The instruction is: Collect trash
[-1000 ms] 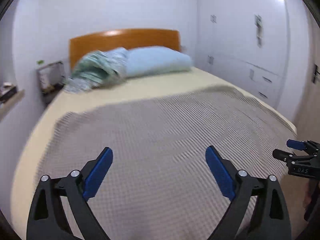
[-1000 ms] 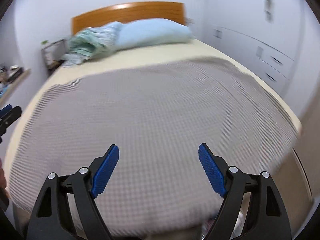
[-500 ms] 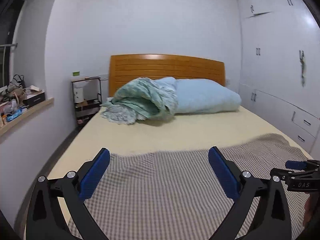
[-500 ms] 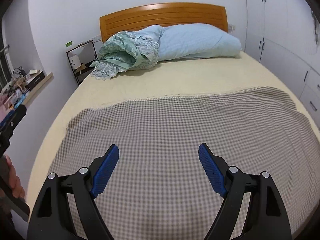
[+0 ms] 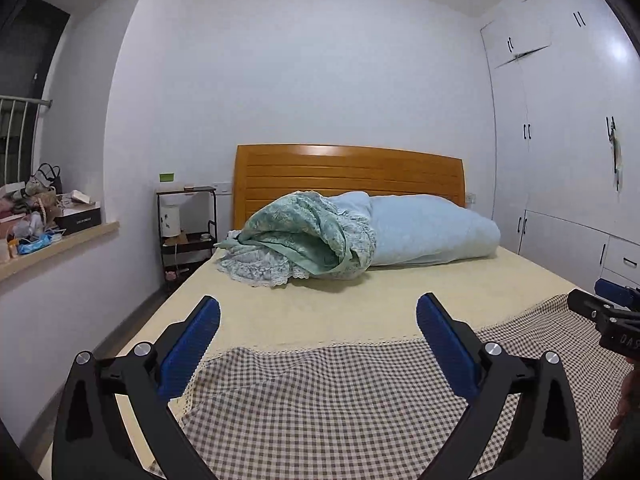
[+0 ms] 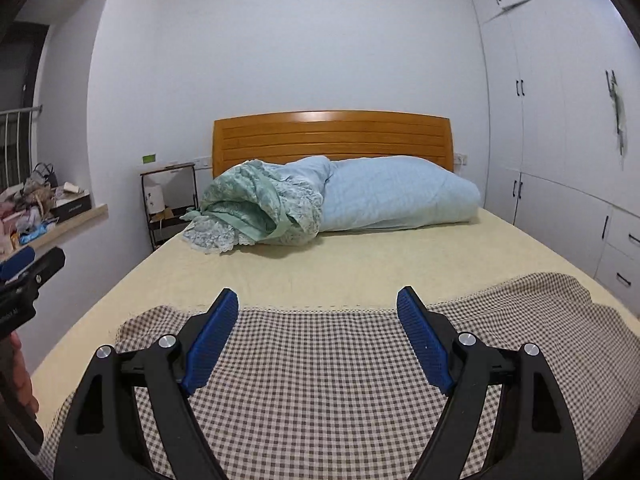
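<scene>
No trash shows on the bed. My left gripper (image 5: 318,312) is open and empty above the foot of the bed, over a checked blanket (image 5: 340,408). My right gripper (image 6: 318,306) is open and empty over the same checked blanket (image 6: 320,392). The right gripper also shows at the right edge of the left wrist view (image 5: 600,300), and the left gripper shows at the left edge of the right wrist view (image 6: 32,264). A cluttered window ledge (image 5: 60,240) at the left holds bags, a box and small items (image 5: 36,216).
The bed has a yellow sheet (image 5: 360,304), a wooden headboard (image 5: 348,172), a rolled green quilt (image 5: 296,240) and a light blue duvet (image 5: 432,232). A black bedside rack (image 5: 186,232) stands left of it. White wardrobes (image 5: 568,160) line the right wall.
Both cameras have tilted up from the blanket toward the headboard and wall. The views have steadied and sharpened. Both grippers stay open.
</scene>
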The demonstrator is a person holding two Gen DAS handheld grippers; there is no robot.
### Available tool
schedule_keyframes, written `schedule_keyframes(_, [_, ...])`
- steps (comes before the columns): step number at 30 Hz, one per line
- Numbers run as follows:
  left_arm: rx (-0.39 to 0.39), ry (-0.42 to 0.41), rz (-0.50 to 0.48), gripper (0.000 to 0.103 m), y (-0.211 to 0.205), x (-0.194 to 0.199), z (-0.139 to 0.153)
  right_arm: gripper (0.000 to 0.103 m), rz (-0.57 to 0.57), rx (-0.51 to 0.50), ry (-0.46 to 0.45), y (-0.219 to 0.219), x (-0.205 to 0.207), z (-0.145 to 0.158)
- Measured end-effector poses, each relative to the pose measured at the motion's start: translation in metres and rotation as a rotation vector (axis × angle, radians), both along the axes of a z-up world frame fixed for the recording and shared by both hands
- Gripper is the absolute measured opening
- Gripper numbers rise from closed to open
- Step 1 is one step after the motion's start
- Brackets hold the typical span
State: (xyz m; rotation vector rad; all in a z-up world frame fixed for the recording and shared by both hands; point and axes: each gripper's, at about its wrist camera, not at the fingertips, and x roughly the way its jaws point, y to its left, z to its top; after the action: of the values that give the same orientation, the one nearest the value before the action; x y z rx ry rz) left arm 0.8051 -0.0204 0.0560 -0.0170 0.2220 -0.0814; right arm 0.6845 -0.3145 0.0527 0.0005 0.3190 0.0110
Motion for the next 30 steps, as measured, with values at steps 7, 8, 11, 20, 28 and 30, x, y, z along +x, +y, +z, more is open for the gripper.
schedule_keyframes(7, [-0.015, -0.004, -0.031, 0.096, -0.001, -0.032, 0.018, 0.078, 0.008, 0.000, -0.006, 0.006, -0.018, 0.014])
schedule_keyframes(8, [-0.019, -0.007, -0.041, 0.096, -0.001, -0.039, 0.021, 0.078, 0.011, -0.007, -0.003, 0.008, -0.020, 0.012])
schedule_keyframes(11, [-0.027, -0.006, -0.052, 0.096, -0.001, -0.063, 0.027, 0.078, 0.030, -0.046, 0.001, 0.019, -0.039, 0.010])
schedule_keyframes(20, [-0.017, -0.045, -0.060, 0.096, 0.005, -0.176, 0.048, 0.078, 0.095, 0.024, 0.054, 0.026, -0.110, 0.016])
schedule_keyframes(28, [-0.006, -0.037, -0.052, 0.096, 0.006, -0.286, 0.056, 0.088, 0.060, 0.029, 0.028, 0.023, -0.216, 0.026])
schedule_keyframes(30, [0.006, -0.034, -0.067, 0.096, 0.004, -0.315, 0.058, 0.088, 0.058, 0.030, 0.032, 0.021, -0.238, 0.022])
